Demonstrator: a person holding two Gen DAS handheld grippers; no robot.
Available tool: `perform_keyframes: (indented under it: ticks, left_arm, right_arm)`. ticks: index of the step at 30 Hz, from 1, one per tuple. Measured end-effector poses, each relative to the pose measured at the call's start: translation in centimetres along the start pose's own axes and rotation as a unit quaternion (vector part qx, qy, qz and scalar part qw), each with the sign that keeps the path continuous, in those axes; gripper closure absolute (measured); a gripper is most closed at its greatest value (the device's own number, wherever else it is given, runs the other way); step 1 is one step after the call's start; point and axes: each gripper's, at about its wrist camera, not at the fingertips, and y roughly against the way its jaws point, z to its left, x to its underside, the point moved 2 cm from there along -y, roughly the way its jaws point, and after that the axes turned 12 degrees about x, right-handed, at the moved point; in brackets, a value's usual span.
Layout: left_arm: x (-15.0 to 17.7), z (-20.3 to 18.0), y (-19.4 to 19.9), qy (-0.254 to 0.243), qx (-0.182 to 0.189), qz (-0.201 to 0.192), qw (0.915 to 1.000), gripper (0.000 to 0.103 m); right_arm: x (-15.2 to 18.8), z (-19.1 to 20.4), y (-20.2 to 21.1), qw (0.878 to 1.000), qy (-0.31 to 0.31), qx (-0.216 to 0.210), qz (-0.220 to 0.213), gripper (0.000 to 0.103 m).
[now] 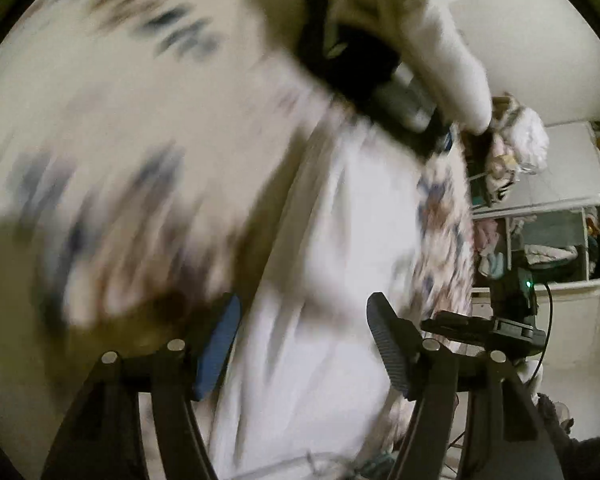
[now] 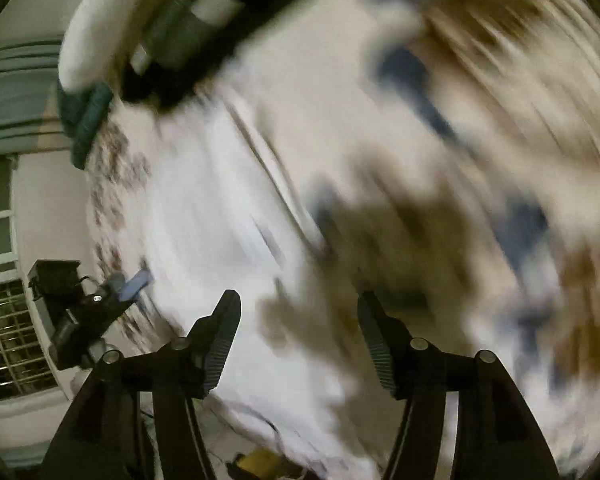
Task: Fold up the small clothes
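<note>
The left gripper (image 1: 304,340) and right gripper (image 2: 298,336) are held wide, nothing between their fingers, over a blurred white patterned garment (image 1: 324,248).

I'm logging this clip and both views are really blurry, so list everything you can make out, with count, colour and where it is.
Patterned cloth: one, cream with blurred blue and brown marks, fills most of both wrist views.
White cloth: one, plain white, lying ahead of both grippers; too blurred to tell what garment it is.
Clothes pile: one heap, white and pale pink, far right of the left wrist view.
Metal grid: one, silvery, lower left of the right wrist view.
Black device: one, with a small green light, right of the left wrist view.
Left gripper: black, one blue pad, fingers apart, nothing between them.
Right gripper: black, fingers apart, nothing between them.
</note>
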Motion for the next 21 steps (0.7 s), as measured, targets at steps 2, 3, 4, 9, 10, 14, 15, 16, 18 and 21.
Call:
perform_keyframes:
  ticks: [2,3,4,9,10,14,15,16,18,21]
  left_arm:
    - [5.3,1.6,1.3,0.032,-0.021,0.019,0.9991,0.039]
    - [7.1,2.3,1.6,0.046,-0.026,0.025,0.9983,0.039]
    - [8.9,3.1,1.6,0.063,-0.03,0.031,0.9971,0.039]
    - [14.0,5.5,0.5,0.101,-0.055,0.042,0.9925,0.04]
    - [14.1,5.4,0.2,0.093,-0.06,0.037,0.9932,0.043]
    - [15.0,3.7,-0.9,0.068,-0.086,0.018,0.9938,0.101]
    - [15.3,3.0,-0.5,0.062,-0.084,0.003,0.9946,0.101]
    - [15.7,2.3,-0.1,0.06,-0.08,-0.009,0.9949,0.102]
    - [16.6,2.4,1.3,0.067,-0.068,-0.022,0.9952,0.102]
    - [17.5,1.9,2.1,0.079,-0.055,-0.033,0.9948,0.102]
  right_arm:
    - [5.1,-2.6,-1.5,0.999,-0.027,-0.003,0.032,0.04]
    - [6.8,-3.5,-2.2,0.999,-0.034,-0.005,0.042,0.04]
    - [8.5,-4.3,-3.1,0.998,-0.042,-0.006,0.054,0.04]
    - [13.2,-5.5,-7.9,0.994,-0.066,-0.022,0.08,0.04]
    - [13.3,-5.1,-8.5,0.995,-0.062,-0.019,0.077,0.04]
    - [14.2,-4.3,-9.6,0.996,-0.054,0.005,0.064,0.098]
    - [14.4,-4.1,-9.3,0.997,-0.055,0.011,0.053,0.1]
    - [14.6,-3.9,-9.0,0.997,-0.055,0.013,0.047,0.101]
    - [15.1,-3.7,-8.0,0.998,-0.056,0.018,0.038,0.102]
    - [15.7,-3.5,-7.2,0.998,-0.053,0.027,0.034,0.102]
